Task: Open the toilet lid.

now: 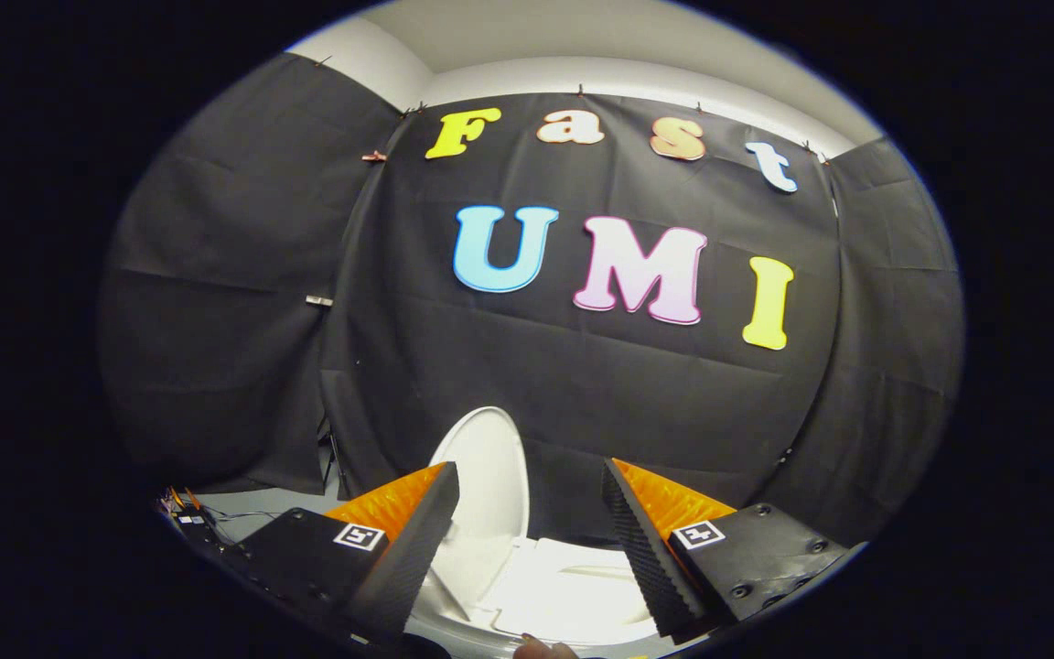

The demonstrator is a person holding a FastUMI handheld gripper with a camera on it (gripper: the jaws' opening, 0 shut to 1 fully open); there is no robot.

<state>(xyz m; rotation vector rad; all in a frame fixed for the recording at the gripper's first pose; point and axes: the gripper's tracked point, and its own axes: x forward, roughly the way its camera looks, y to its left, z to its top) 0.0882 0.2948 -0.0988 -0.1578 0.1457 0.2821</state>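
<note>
Standing upright beyond the open, empty gripper [532,513], the white toilet lid [490,485] leans against the wall.

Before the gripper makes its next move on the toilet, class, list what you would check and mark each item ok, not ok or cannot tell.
1. Toilet lid raised: ok, it stands upright against the black cloth wall.
2. Gripper free of the lid: ok, the fingers are spread apart with nothing pressed between them.
3. Lid stable, will not drop back: cannot tell.
4. Seat down on the bowl: ok, it lies flat beyond the fingers.
5. Path back clear: cannot tell; cables lie on the floor beside the toilet.
</note>
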